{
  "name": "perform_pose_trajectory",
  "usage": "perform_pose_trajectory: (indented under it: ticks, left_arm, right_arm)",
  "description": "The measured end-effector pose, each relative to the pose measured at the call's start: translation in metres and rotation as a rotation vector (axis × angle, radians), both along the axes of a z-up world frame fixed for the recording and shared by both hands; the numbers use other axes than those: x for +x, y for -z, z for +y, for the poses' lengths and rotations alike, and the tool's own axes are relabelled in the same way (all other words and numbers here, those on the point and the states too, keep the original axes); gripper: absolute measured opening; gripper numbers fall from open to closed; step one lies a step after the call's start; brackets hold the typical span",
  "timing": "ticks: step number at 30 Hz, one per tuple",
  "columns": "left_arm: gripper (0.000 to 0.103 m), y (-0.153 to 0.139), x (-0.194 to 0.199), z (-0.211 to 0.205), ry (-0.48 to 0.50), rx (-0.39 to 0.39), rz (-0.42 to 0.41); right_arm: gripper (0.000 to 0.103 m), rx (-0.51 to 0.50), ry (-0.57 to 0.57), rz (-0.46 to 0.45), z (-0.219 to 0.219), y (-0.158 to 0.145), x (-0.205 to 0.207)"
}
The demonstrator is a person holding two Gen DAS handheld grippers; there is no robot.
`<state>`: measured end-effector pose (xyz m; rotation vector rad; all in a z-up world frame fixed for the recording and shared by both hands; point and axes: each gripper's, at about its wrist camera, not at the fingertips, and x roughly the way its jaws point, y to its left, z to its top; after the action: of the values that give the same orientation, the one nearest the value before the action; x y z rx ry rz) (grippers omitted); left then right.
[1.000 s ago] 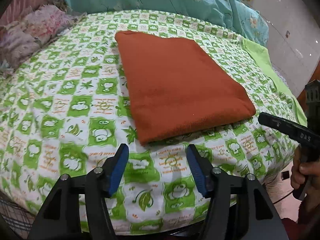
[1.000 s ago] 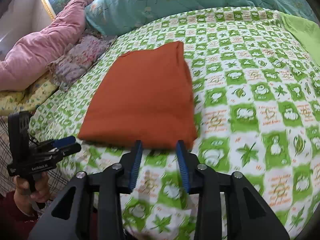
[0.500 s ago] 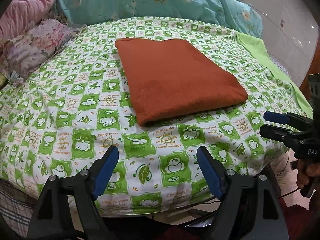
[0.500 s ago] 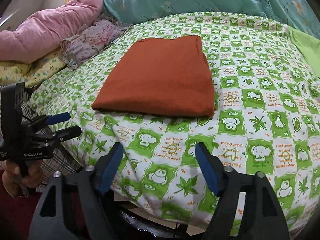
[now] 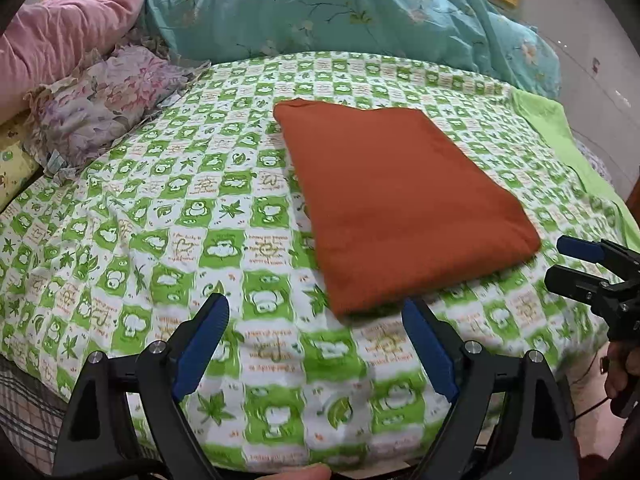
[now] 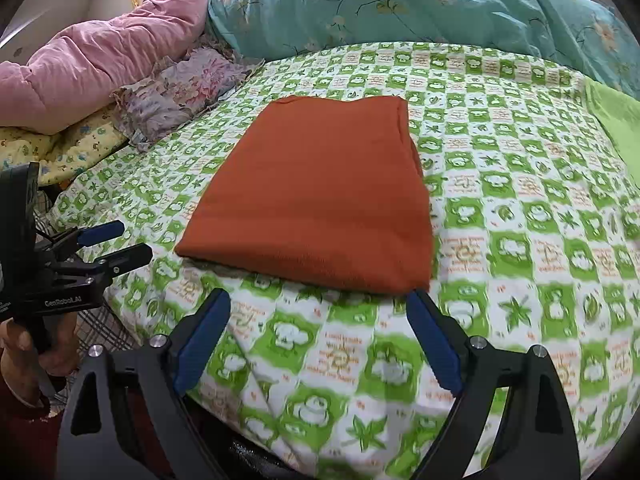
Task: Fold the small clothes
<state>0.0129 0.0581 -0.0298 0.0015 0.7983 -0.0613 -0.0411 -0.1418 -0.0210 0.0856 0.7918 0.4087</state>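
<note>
A rust-orange garment (image 5: pixel 396 200) (image 6: pixel 320 192) lies folded into a flat rectangle on the green-and-white checked bed sheet (image 5: pixel 160 220) (image 6: pixel 520 220). My left gripper (image 5: pixel 316 320) hovers over the sheet just short of the garment's near corner, its jaws still opening with nothing between them. My right gripper (image 6: pixel 318 312) is also opening, empty, just in front of the garment's near edge. Each gripper shows in the other's view at the side: the right gripper (image 5: pixel 580 264), the left gripper (image 6: pixel 116 244).
A teal floral quilt (image 5: pixel 340 12) and a pink quilt (image 6: pixel 100 56) are piled at the back, with a lilac floral pillow (image 5: pixel 108 96) on the left. A lime-green cloth (image 6: pixel 616 128) lies at the sheet's right edge. The bed's front edge drops off below the grippers.
Both grippers have opened wide and drawn back a little from the garment's near edge. The folded garment has stayed flat where it was.
</note>
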Motion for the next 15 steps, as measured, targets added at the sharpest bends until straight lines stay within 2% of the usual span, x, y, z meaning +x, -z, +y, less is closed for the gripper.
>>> perform_pose_trajectory:
  ticks: [12, 15]
  left_arm:
    - [0.092, 0.008, 0.031, -0.009, -0.006, 0.023, 0.049]
    - [0.092, 0.005, 0.039, -0.015, -0.007, 0.051, 0.054]
  right_arm:
    - [0.093, -0.012, 0.02, 0.036, 0.004, 0.005, 0.034]
    - [0.093, -0.005, 0.026, 0.046, 0.001, 0.005, 0.039]
